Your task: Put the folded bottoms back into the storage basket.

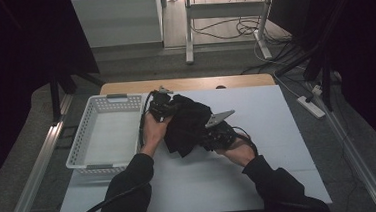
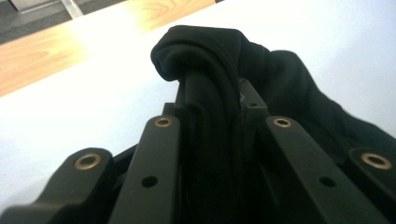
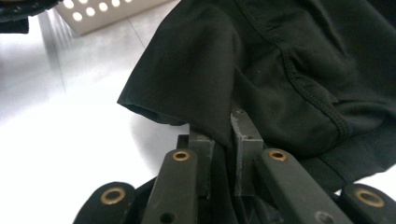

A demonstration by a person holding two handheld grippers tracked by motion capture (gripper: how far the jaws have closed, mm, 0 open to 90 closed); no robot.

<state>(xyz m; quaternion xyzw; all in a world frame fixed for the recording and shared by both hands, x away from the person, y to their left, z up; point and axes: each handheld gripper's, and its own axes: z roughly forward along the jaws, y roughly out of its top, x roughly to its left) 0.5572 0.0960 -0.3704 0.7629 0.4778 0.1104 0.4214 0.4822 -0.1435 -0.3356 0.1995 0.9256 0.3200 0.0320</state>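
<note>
A black cloth garment (image 1: 187, 123) hangs bunched between both grippers over the middle of the white table (image 1: 269, 145). My left gripper (image 1: 168, 107) holds its upper left part; in the left gripper view its jaws are shut on a thick rolled fold of the black cloth (image 2: 210, 93). At the garment's lower right edge is my right gripper (image 1: 213, 134), and the right gripper view shows its jaws pinching a stitched hem of the cloth (image 3: 261, 70), with a loose corner drooping to the left.
A white perforated plastic basket (image 1: 85, 138) stands at the table's left side, close to the left hand. A strip of bare wood (image 1: 184, 84) runs along the far edge. Desk legs and cables (image 1: 241, 29) lie on the floor beyond.
</note>
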